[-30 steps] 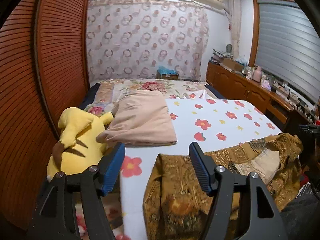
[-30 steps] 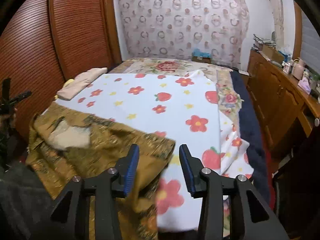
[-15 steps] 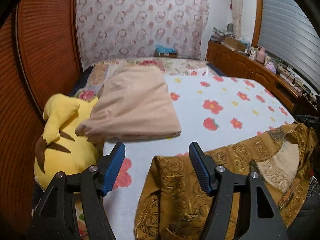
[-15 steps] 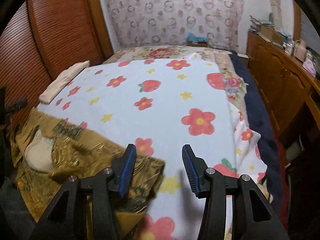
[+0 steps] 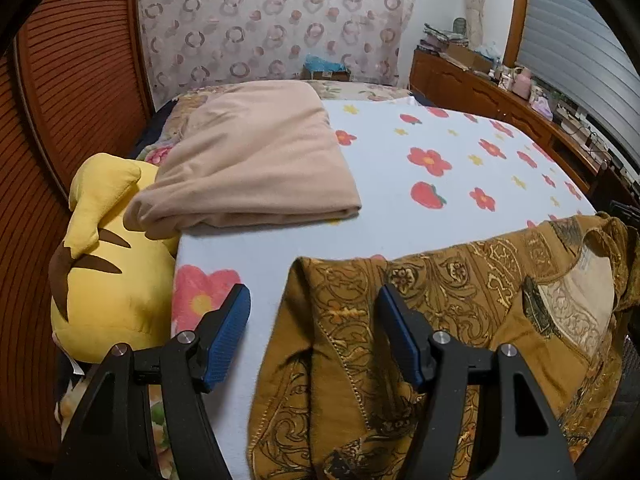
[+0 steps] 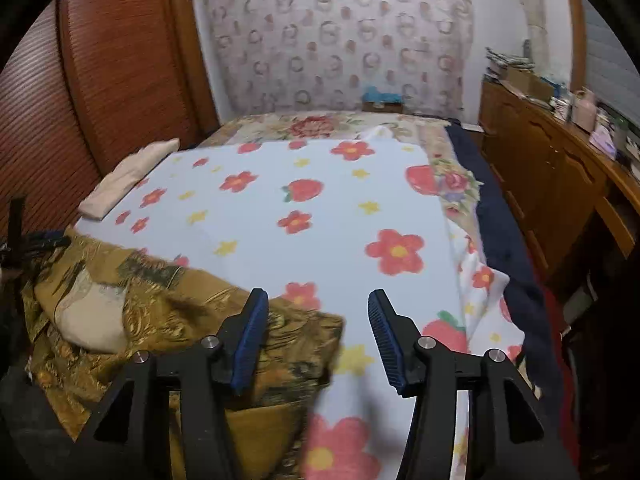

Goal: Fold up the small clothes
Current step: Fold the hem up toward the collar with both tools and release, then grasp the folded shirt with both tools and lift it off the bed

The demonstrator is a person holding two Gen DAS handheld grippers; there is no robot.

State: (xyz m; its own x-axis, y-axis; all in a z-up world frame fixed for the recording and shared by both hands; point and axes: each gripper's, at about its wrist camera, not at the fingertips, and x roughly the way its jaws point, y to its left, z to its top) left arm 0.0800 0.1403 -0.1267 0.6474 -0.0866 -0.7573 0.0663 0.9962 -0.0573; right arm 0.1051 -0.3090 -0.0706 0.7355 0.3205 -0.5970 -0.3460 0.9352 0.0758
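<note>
Both cameras sit lower and nearer the bed than half a second ago: the folded beige cloth fills more of the left view, and the mustard garment's corner has slid further in between the right gripper's fingers.

The left gripper (image 5: 314, 336) hangs with its jaws spread wide, nothing between the blue pads but air above the garment's near end. The right gripper (image 6: 316, 338) is likewise spread apart and holds nothing; its left finger lies over the garment's corner in the picture — whether it touches the cloth I cannot tell.

One mustard garment (image 5: 460, 320) with a dark scrolled pattern lies crumpled across the near edge of the bed, its pale lining showing at one end; from the right wrist it (image 6: 160, 320) occupies the lower left. It rests on one white blanket (image 5: 440, 208) printed with red flowers and strawberries.

Further back on the left, one yellow plush toy (image 5: 108, 280) leans at the bed's edge, and one folded beige cloth (image 5: 256, 164) lies partly over it. Beyond — one patterned curtain (image 5: 276, 20) on the far wall, with one wooden sideboard (image 6: 552, 168) along the right side, cluttered on top.
</note>
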